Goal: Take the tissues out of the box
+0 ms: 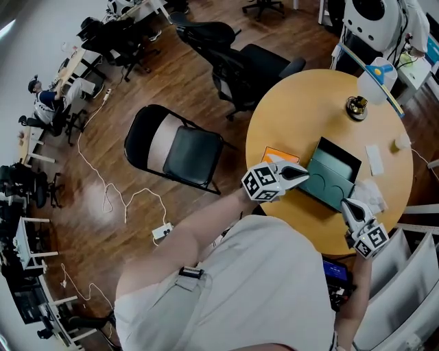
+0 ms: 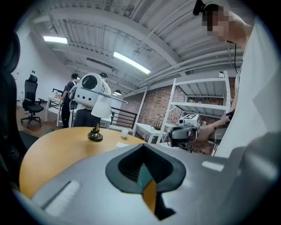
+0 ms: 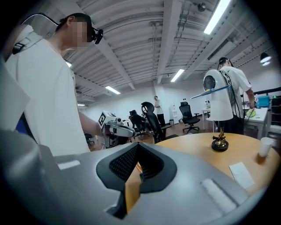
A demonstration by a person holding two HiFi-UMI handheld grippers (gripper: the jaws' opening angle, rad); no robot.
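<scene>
A dark green tissue box [image 1: 334,175] lies on the round yellow table [image 1: 302,103], its dark lid panel raised at the far side. A crumpled white tissue [image 1: 371,191] rests by the box's right edge. My left gripper [image 1: 306,170] is at the box's left edge with its jaws shut and nothing visibly held. The left gripper view shows only a sliver of teal box [image 2: 142,175] through the slit between those jaws. My right gripper [image 1: 345,204] hovers at the box's near right corner, jaws together and holding nothing. An orange card [image 1: 277,153] pokes out left of the box.
A small lamp [image 1: 357,107], a white paper slip [image 1: 374,159] and a white cup [image 1: 402,142] stand on the far half of the table. A black folding chair [image 1: 180,152] and office chairs [image 1: 240,65] stand to the left. A white robot [image 1: 374,20] stands behind, and shelving [image 1: 411,274] is at the right.
</scene>
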